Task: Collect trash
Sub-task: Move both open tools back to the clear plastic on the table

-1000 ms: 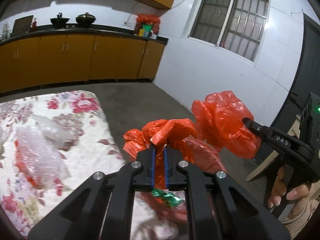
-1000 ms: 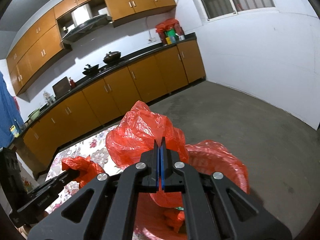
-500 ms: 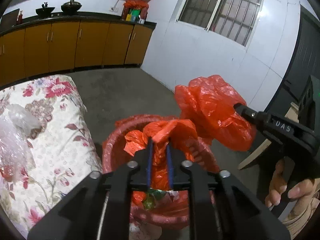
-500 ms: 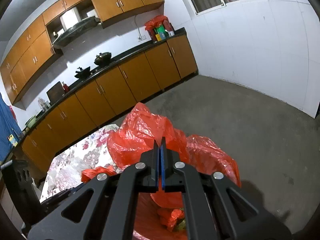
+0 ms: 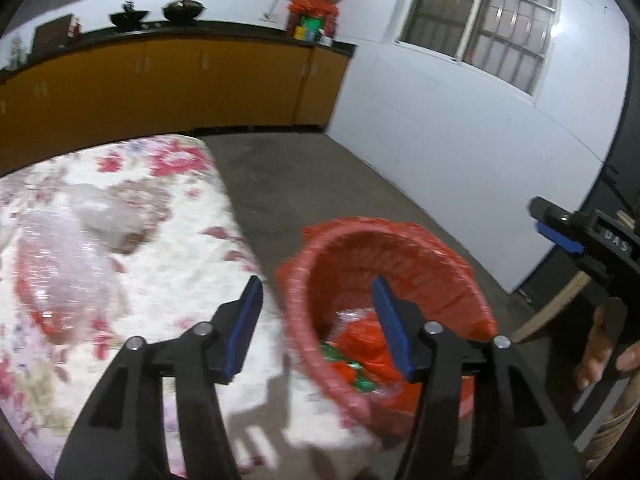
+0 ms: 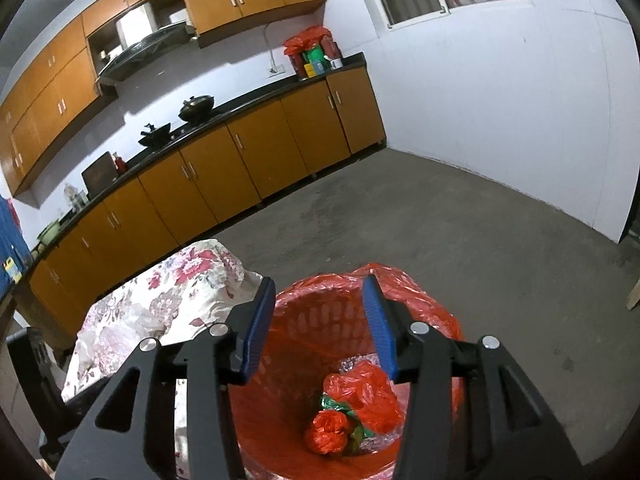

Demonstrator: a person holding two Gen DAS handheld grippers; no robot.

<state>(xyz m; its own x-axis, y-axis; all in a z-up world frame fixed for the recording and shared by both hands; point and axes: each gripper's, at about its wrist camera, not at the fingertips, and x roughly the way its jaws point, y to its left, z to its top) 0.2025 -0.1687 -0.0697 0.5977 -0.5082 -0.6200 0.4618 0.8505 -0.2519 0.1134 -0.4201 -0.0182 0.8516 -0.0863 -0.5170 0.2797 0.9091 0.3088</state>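
Red plastic lining a red mesh trash basket (image 5: 384,264), standing on grey floor right beside a table under a floral cloth (image 5: 132,216). Left view, blurred: left gripper (image 5: 318,322) spread wide above the near rim, jaws just opened, nothing between the blue pads. Down inside, crumpled red bag (image 5: 364,340) and green wrappers (image 5: 344,364). On the cloth, clear plastic wrap (image 5: 60,268). Far right, right gripper (image 5: 560,232) with a hand (image 5: 608,344) on its grip.

Right view: right gripper (image 6: 320,320) parted over the same basket (image 6: 328,304), jaws just opened, holding nothing. At the bottom, red bag (image 6: 360,396), a smaller knotted red bundle (image 6: 328,428), green wrappers (image 6: 340,404). Floral cloth (image 6: 180,288) to the left, touching the basket's side.
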